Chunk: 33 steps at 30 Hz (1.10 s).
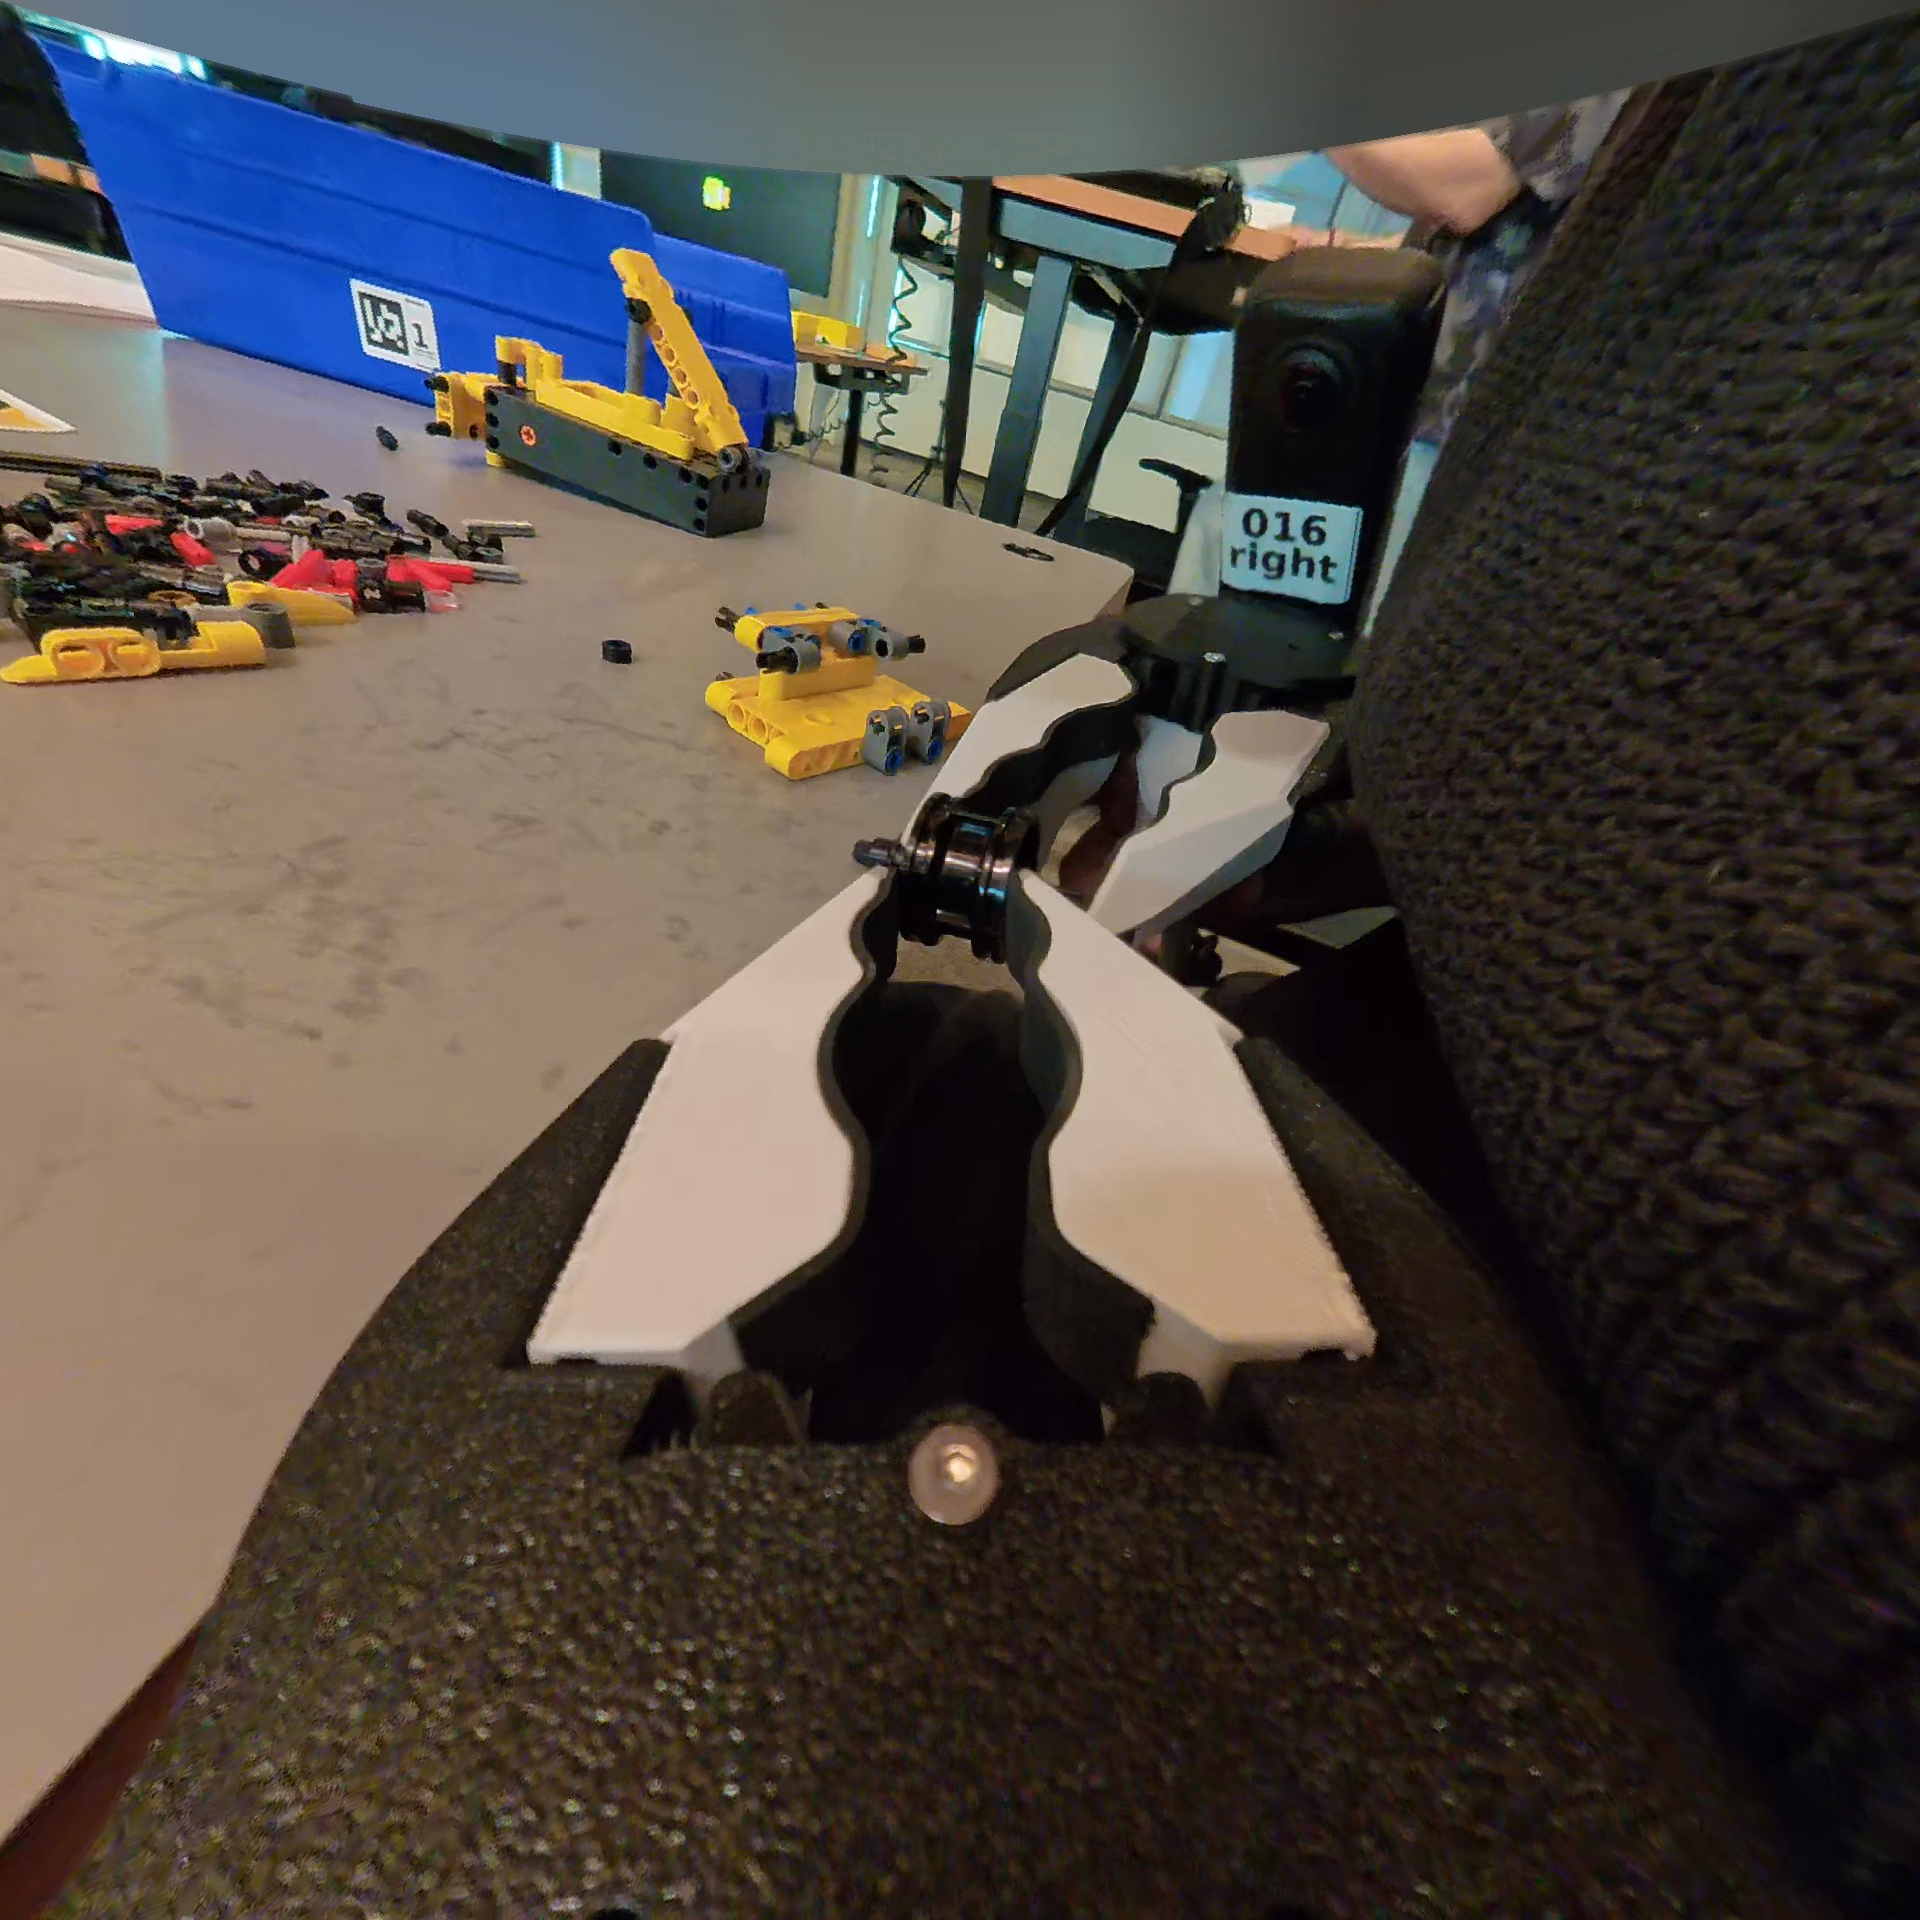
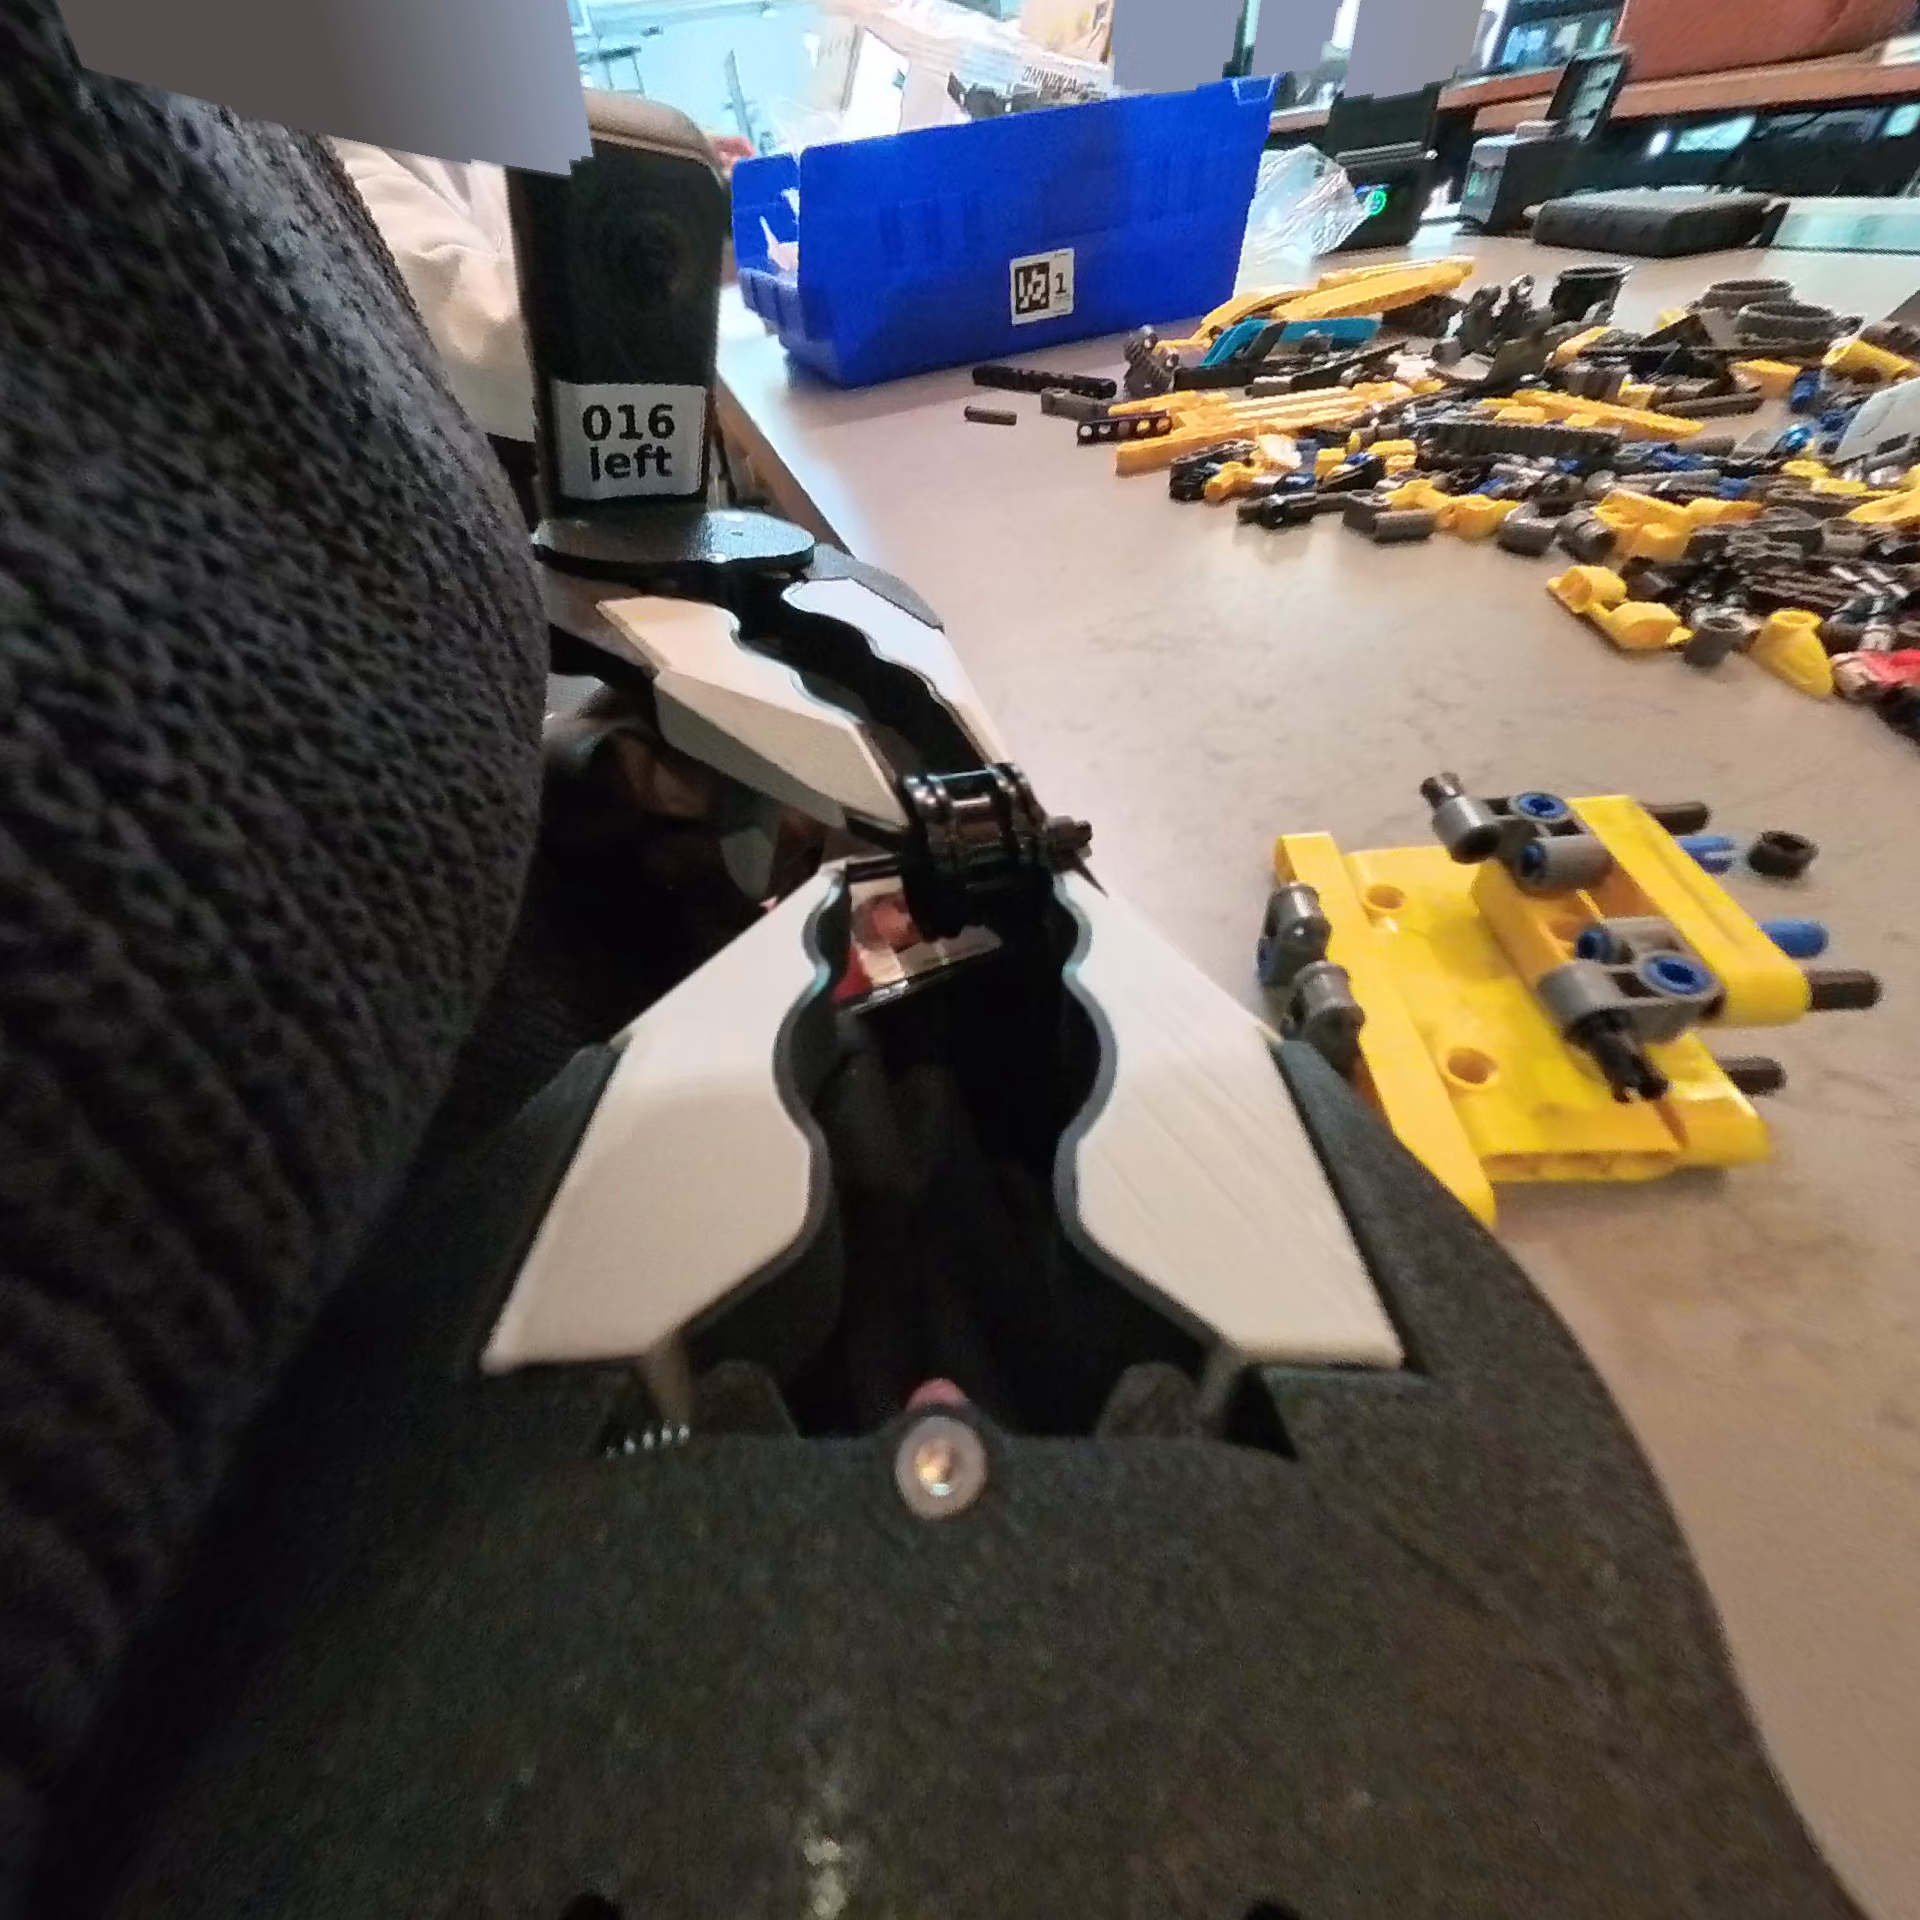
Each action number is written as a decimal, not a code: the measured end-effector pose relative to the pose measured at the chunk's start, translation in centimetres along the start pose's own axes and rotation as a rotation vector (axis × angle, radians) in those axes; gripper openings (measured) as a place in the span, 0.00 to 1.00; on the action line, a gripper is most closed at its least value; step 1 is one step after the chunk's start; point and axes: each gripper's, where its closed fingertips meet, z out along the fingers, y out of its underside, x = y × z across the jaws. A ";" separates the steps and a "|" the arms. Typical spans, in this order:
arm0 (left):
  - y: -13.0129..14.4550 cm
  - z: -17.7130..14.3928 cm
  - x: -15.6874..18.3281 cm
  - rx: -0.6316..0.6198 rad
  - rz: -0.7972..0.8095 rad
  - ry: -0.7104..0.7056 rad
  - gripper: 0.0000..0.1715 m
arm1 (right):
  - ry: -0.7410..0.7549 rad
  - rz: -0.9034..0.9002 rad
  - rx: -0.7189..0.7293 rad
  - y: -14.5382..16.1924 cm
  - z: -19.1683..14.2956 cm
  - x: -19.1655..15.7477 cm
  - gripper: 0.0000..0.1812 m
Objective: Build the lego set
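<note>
Between both claw tips [image 1: 951,883]: black wheel [image 1: 961,868].

Two grippers meet at the tabletop [image 1: 312,935] edge — the left gripper [image 1: 951,894] and the right gripper [image 2: 956,883] — with one black wheel hub [image 1: 961,868] between them. One blue bin [image 1: 416,239] stands behind two yellow assemblies — a long one [image 1: 613,426] and a flat one [image 1: 831,691]. The loose-piece pile [image 1: 187,561] holds too many to count.

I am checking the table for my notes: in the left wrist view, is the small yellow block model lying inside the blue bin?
No, the small yellow model rests on the grey table, apart from the blue bin behind.
</note>
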 end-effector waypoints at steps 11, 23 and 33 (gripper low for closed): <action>0.1 0.0 0.0 -0.006 0.083 0.002 0.11 | -0.033 -0.019 0.002 0.1 -0.3 0.0 0.20; 0.2 -0.1 -0.1 -0.017 0.099 -0.008 0.11 | -0.001 -0.054 0.047 -0.8 -1.1 0.1 0.18; 0.2 -0.2 -0.1 -0.017 0.101 -0.012 0.11 | -0.001 -0.101 0.015 -0.8 -1.3 0.0 0.23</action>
